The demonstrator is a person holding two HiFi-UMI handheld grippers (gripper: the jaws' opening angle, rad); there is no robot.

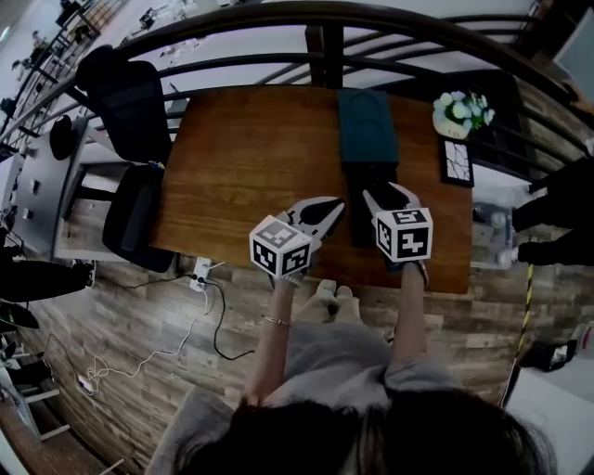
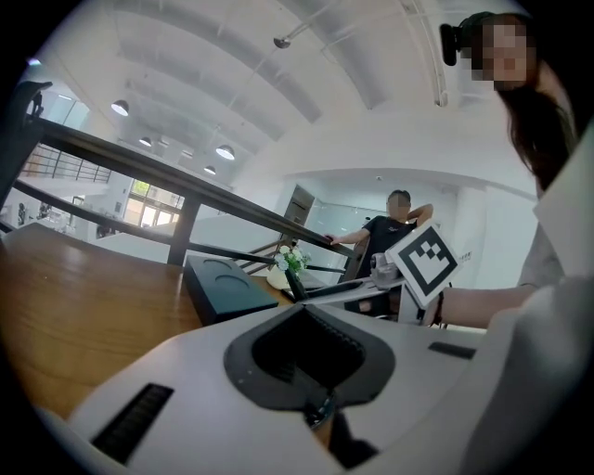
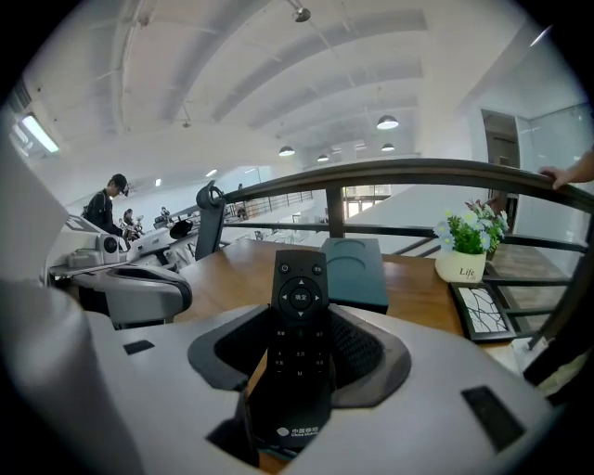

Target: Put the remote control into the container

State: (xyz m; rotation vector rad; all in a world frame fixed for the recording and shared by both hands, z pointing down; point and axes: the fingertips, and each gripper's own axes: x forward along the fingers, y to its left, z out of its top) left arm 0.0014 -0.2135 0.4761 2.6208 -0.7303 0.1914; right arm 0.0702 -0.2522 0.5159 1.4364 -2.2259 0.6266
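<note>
A black remote control [image 3: 299, 325] is clamped lengthwise between the jaws of my right gripper [image 3: 299, 345], which is shut on it. Its button end points at the dark teal container [image 3: 353, 269]. In the head view the remote [image 1: 369, 218] lies just short of the container [image 1: 367, 125] on the wooden table [image 1: 251, 158], with the right gripper [image 1: 382, 197] over it. My left gripper [image 1: 327, 211] hovers to its left, jaws closed with nothing between them [image 2: 306, 348]. The container [image 2: 227, 288] shows ahead of it.
A white pot of flowers [image 1: 461, 113] and a dark patterned frame [image 1: 456, 162] sit at the table's right side. A dark railing [image 1: 325, 28] runs behind the table. Black chairs [image 1: 130, 111] stand at the left. A person [image 2: 385, 237] leans on the railing.
</note>
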